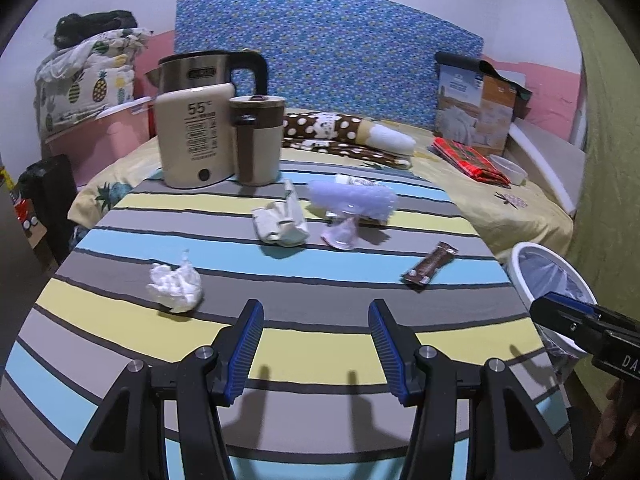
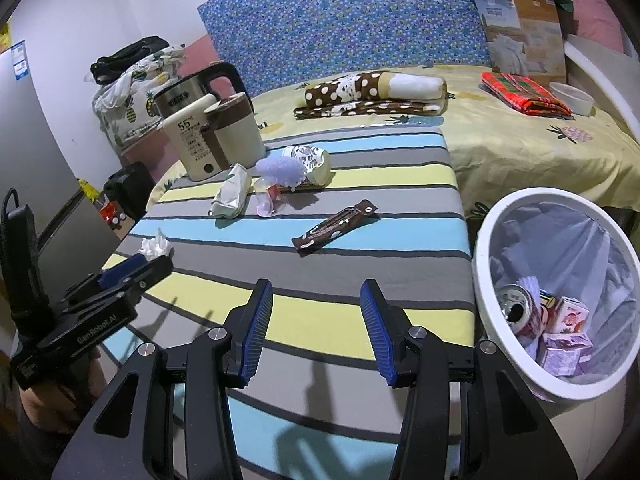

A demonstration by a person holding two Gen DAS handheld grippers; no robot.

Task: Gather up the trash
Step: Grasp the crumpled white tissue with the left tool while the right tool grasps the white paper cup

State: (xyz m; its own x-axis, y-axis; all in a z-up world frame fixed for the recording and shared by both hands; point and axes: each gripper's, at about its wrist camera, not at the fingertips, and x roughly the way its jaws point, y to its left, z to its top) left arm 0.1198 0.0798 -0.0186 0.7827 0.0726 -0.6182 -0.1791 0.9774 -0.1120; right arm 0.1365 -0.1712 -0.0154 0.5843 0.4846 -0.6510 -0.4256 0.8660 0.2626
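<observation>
Striped cloth in grey, yellow and pale blue covers the worktop (image 1: 320, 344) in the left wrist view. At the bottom of the frame the left hand-held gripper (image 1: 316, 334) has its jaws well apart with nothing between them. A crumpled white tissue (image 1: 175, 285) lies just above and left of it. Further up, near the centre, sit a crushed white carton (image 1: 280, 222), a pale purple plastic piece (image 1: 352, 200) and a small clear wrapper (image 1: 340, 234); a brown snack wrapper (image 1: 429, 267) lies centre-right. The white bin (image 1: 520, 258) peeks in at the right edge.

From the right wrist view, the right hand-held gripper (image 2: 317, 322) at the bottom is likewise parted and empty. The left one shows at the lower left, near the tissue (image 2: 154, 245). The snack wrapper (image 2: 335, 227) lies mid-frame, the carton (image 2: 231, 191) and purple piece (image 2: 280, 170) above it. At the right, the bin (image 2: 486, 240) is beside the worktop and already holds a drink can (image 2: 516, 308) and small cartons (image 2: 564, 344).

By my judgement the job is partly done: several pieces remain on the worktop.
</observation>
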